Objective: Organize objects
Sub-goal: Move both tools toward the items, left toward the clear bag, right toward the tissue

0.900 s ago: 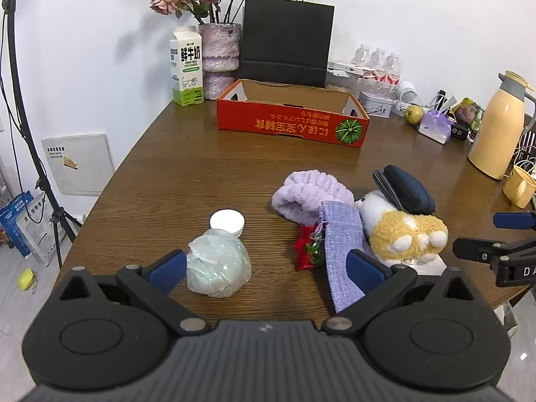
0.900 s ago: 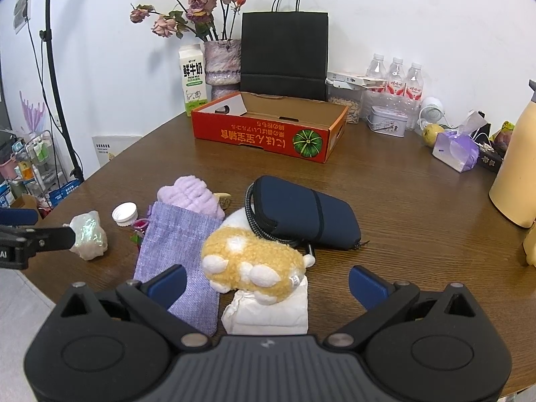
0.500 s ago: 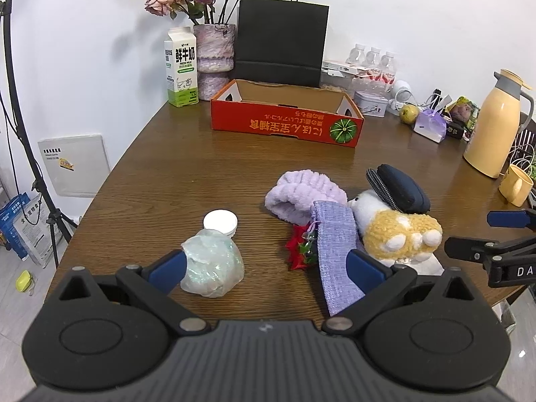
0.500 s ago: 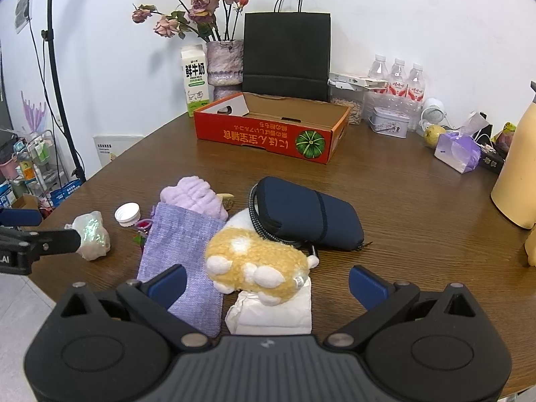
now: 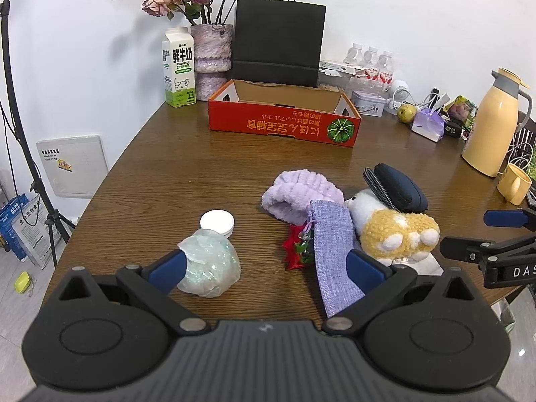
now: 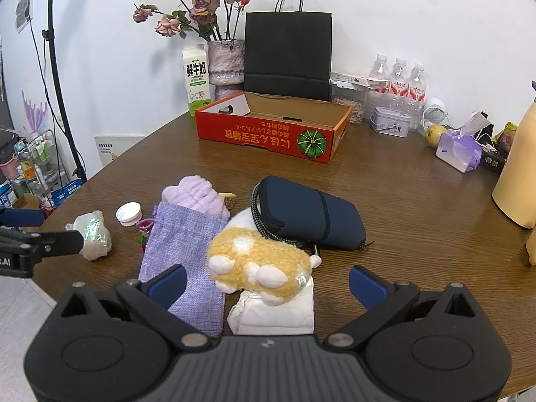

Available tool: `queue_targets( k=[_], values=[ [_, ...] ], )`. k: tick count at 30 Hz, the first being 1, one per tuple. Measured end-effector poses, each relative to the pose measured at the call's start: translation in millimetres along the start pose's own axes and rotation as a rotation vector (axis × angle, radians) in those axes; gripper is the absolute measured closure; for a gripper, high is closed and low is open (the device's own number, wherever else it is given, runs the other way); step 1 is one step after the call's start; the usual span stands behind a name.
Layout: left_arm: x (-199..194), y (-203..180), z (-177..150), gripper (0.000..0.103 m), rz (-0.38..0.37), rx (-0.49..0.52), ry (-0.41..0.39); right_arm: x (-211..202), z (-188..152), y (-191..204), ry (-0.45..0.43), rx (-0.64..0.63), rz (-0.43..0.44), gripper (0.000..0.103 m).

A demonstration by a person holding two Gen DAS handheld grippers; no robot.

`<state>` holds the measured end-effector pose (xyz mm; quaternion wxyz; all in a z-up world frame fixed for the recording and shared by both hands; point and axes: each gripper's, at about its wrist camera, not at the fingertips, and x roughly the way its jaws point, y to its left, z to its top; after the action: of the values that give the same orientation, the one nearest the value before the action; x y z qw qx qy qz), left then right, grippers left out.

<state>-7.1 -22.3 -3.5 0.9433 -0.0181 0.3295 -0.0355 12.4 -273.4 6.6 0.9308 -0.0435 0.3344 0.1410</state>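
Observation:
A pile of loose objects lies on the brown table point(image 5: 187, 174): a crumpled iridescent wrapper point(image 5: 209, 264), a white lid point(image 5: 217, 221), a lilac fluffy cloth point(image 5: 301, 196), a lilac fabric pouch point(image 5: 333, 244), a red trinket point(image 5: 296, 246), a yellow-and-white plush point(image 6: 258, 261), a navy zip case point(image 6: 308, 216) and a white tissue pack point(image 6: 278, 311). An open red cardboard box point(image 5: 284, 114) stands behind them. My left gripper point(image 5: 264, 266) is open, its left finger beside the wrapper. My right gripper point(image 6: 266, 284) is open around the plush and tissue pack.
A milk carton point(image 5: 178, 68), flower vase point(image 5: 211, 60) and black paper bag point(image 5: 278, 38) stand at the back. Water bottles point(image 6: 398, 80), a tin point(image 6: 390, 122), a tissue bag point(image 6: 459, 150), a yellow thermos point(image 5: 492, 124) and a yellow mug point(image 5: 514, 182) crowd the right side.
Both grippers have drawn back and risen slightly, so the objects sit a little farther off. Nothing was taken hold of.

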Motion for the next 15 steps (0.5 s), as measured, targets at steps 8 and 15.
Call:
queue_targets(
  k=[8, 15],
  values=[
    [-0.4, -2.5, -0.8, 0.0, -0.001, 0.002, -0.001, 0.3, 0.0, -0.2, 0.0, -0.001, 0.001, 0.0],
    [-0.5, -3.9, -0.9, 0.0, -0.002, 0.004, -0.002, -0.3, 0.1, 0.0, 0.0, -0.001, 0.001, 0.0]
  ],
)
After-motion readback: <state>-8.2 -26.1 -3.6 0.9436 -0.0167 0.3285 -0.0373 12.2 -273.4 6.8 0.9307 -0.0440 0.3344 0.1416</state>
